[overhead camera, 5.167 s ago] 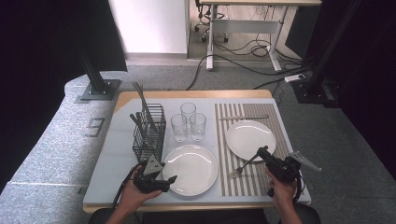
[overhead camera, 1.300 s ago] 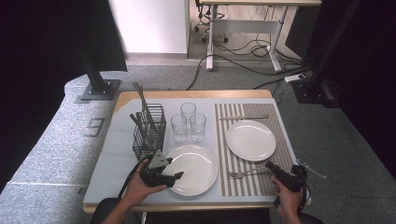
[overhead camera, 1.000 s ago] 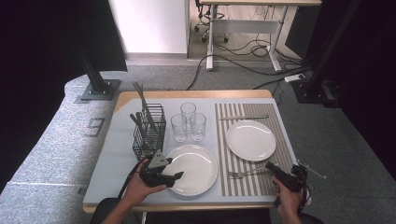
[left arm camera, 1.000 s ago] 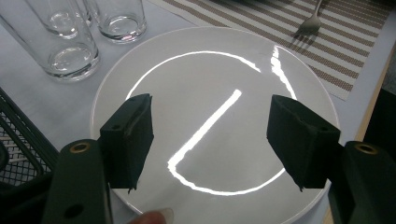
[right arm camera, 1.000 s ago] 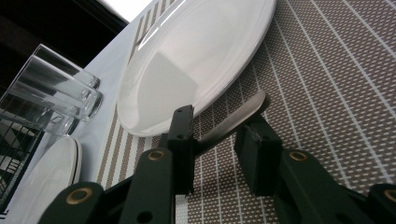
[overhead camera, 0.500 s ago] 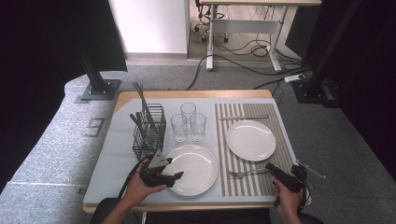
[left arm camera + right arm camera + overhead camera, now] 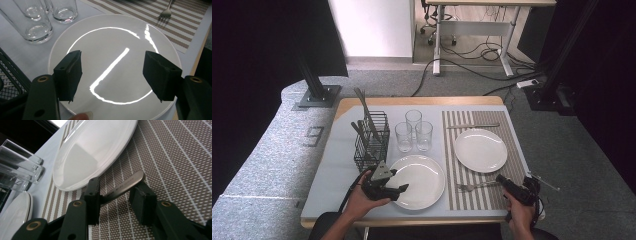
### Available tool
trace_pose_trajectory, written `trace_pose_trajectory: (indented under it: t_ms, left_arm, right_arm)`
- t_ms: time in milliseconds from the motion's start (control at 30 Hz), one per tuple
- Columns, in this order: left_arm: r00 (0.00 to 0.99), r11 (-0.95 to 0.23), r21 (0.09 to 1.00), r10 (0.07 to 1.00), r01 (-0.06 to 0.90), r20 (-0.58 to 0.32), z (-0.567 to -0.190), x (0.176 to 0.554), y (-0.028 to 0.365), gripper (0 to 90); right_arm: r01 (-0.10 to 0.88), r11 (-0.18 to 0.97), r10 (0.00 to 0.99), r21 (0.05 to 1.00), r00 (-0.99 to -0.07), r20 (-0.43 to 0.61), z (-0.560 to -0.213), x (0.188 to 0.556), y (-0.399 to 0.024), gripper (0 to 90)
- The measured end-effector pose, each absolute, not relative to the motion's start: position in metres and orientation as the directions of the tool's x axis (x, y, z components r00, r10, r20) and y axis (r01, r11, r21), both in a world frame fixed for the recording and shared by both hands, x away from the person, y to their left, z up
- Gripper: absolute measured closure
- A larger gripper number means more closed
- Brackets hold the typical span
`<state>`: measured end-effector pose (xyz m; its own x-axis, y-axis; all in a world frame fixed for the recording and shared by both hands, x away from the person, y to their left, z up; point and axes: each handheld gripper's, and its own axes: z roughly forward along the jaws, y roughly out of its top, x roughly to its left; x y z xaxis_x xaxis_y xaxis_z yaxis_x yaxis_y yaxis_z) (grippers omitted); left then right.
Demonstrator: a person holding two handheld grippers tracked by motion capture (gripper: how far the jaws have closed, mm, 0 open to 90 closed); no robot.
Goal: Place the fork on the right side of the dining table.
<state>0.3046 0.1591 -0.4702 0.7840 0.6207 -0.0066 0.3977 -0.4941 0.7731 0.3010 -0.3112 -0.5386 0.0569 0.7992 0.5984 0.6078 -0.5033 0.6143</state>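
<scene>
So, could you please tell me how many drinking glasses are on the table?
3: one at the back, two in front, left and right, all clustered beside the wire basket.

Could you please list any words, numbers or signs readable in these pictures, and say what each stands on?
"9": grey floor covering left of the table; it might be another sign.
Stamped marking on the fork handle between the right gripper jaws: too blurred to read.

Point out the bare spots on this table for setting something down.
Bare cloth left of the wire basket and behind the glasses. Bare mat strip right of the far plate. Crowded: glasses, basket and near plate sit close together.
</scene>
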Motion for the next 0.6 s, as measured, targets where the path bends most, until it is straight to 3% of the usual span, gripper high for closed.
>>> trace_pose_trajectory:
  t_ms: [600]
  left_arm:
    - [0.786,-0.497,0.771,0.619,0.397,-0.006,-0.4704,0.3047,0.1589,31.7]
  right_arm:
    - [0.577,-0.446,0.861,0.684,0.069,0.503,-0.5319,0.2966,-0.3078,55.9]
